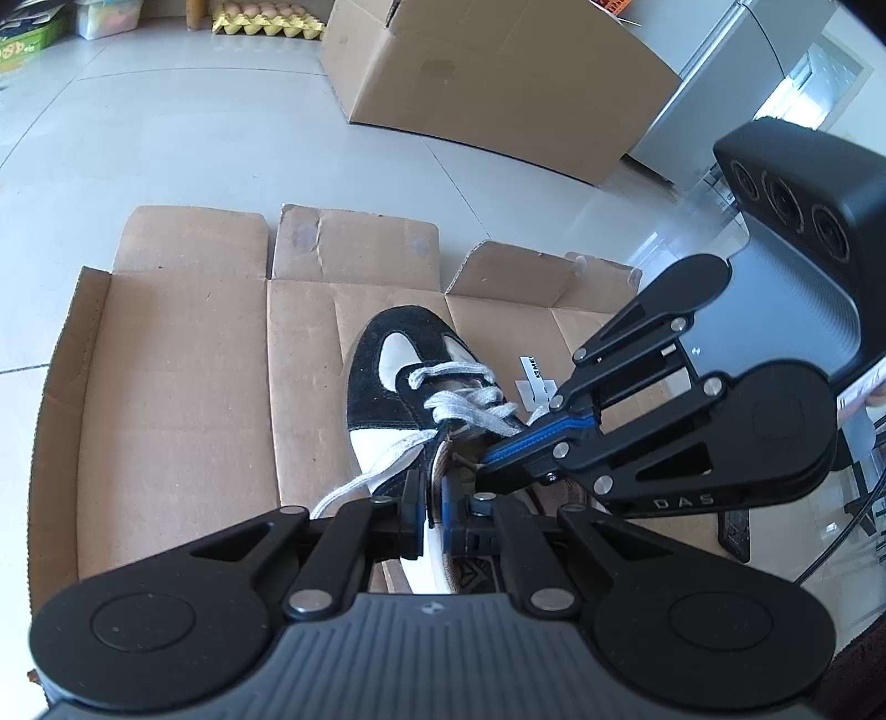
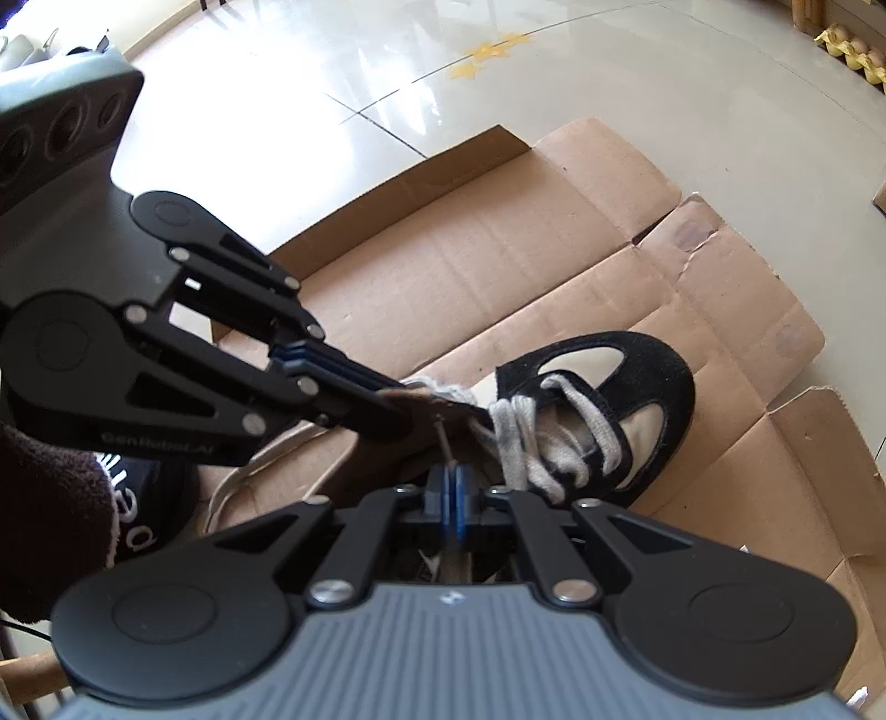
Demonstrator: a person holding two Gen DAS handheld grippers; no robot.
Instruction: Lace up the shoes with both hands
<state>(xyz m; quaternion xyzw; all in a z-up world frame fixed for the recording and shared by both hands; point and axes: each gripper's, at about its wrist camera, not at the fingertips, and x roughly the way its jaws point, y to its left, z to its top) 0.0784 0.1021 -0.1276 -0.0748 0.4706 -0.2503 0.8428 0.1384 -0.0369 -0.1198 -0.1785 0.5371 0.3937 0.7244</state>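
A black and white suede shoe (image 1: 387, 354) (image 2: 664, 387) lies on flattened cardboard (image 1: 183, 387) (image 2: 498, 249) with its toe pointing away. Grey-white laces (image 1: 470, 410) (image 2: 531, 443) cross its lower eyelets, and one loose lace end (image 1: 354, 487) trails off to the left. My left gripper (image 1: 433, 484) (image 2: 407, 407) is shut on the edge of the shoe's eyelet flap. From the right, my right gripper (image 2: 449, 473) (image 1: 484, 462) comes in close beside it, over the shoe's opening. It is shut on a thin lace tip (image 2: 443, 437) that points up toward the flap.
A large cardboard box (image 1: 487, 83) stands on the tiled floor beyond the shoe, beside a grey cabinet (image 1: 747, 83). Egg trays (image 1: 266, 22) (image 2: 853, 50) sit at the far wall. A dark fuzzy sleeve (image 2: 50, 515) shows at the left.
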